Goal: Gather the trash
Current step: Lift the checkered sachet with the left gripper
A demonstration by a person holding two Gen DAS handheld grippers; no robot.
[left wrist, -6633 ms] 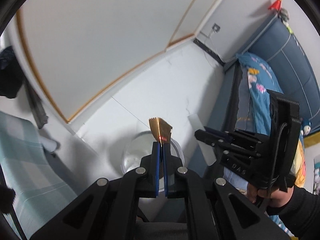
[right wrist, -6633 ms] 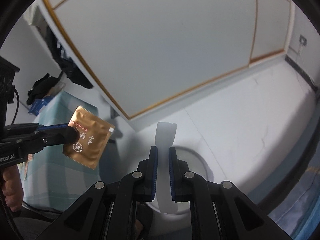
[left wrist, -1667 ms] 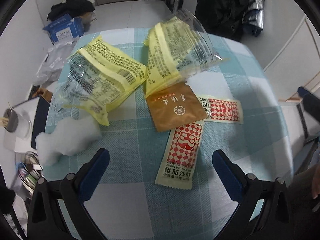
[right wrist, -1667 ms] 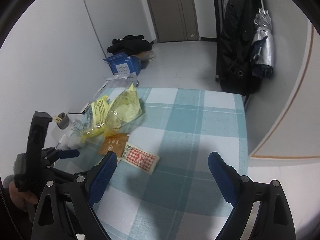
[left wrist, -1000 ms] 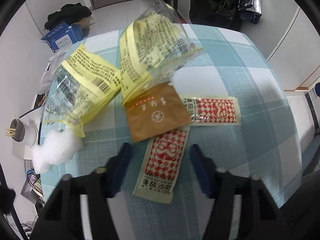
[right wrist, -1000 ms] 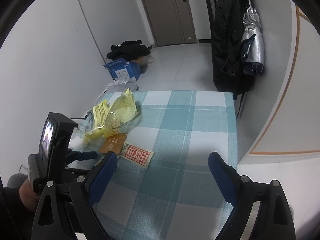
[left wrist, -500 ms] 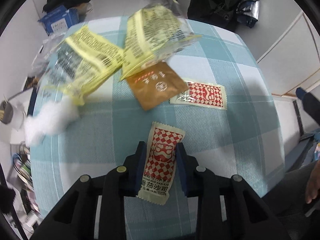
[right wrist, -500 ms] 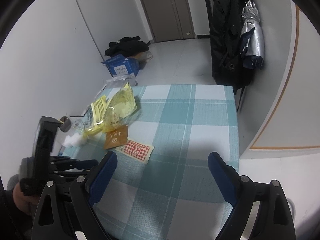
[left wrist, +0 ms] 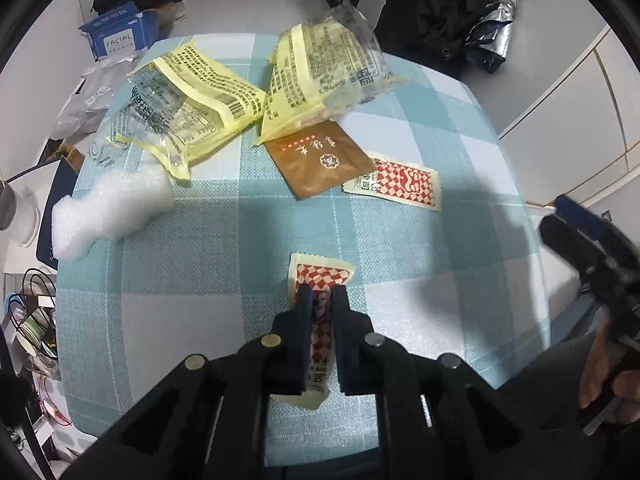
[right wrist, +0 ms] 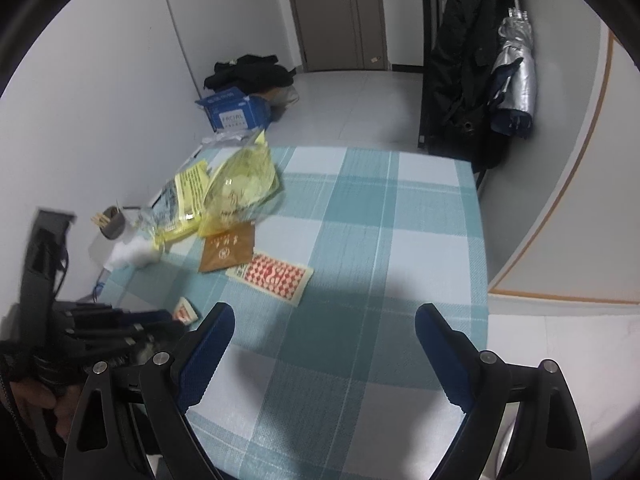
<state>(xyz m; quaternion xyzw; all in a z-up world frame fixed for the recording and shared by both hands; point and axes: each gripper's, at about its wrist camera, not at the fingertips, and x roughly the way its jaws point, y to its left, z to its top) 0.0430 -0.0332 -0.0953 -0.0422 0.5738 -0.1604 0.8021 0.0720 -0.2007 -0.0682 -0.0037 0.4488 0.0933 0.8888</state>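
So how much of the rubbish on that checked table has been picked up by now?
Nothing shows as cleared yet. In hand: the left gripper is closing its jaws on one red-checked sachet. Left on the tablecloth: a second red-checked sachet, a brown packet, two yellow wrappers and a white foam lump. The right gripper hangs open, holding nothing.

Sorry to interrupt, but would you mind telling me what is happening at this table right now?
A person is clearing trash off a checked tablecloth with two tools. The left hand-held gripper is closing its jaws on a red-checked sauce packet near the table's front edge. The right hand-held gripper hangs open over the cloth, holding nothing. A second red-checked packet, a brown sachet, two yellow wrappers and a white foam piece are not yet collected.
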